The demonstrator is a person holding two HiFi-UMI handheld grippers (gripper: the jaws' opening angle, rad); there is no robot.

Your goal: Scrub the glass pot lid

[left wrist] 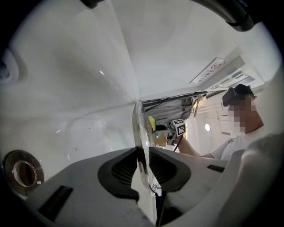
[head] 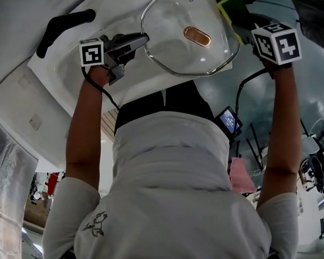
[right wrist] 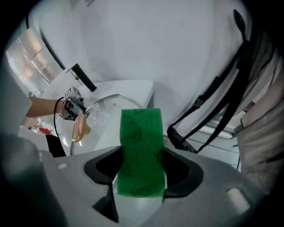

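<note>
One white sink [head: 52,74] fills the upper left of the head view, with a single black handle [head: 65,24] lying at its edge and one round metal drain [left wrist: 24,173] showing in the left gripper view. A person in a white T-shirt [head: 171,169] reaches both bare forearms toward it, a gripper in each hand, each gripper carrying one cube with square markers. The one glass pot lid [head: 175,44], metal-rimmed and clear, is held up over the sink basin, not resting on any surface. The left gripper [head: 139,41] has it by the rim: in that gripper's own view the lid stands edge-on between the two jaws, which are closed narrowly on the glass and its rim. The right gripper [right wrist: 141,170], at the lid's opposite side in the head view, has its jaws clamped on one sponge [right wrist: 141,142], green scouring face toward the camera, with a yellow layer visible from the left gripper view; the sponge sits near the lid but clear of the glass. One oval copper-coloured knob [head: 197,36] sits at the lid's centre.
</note>
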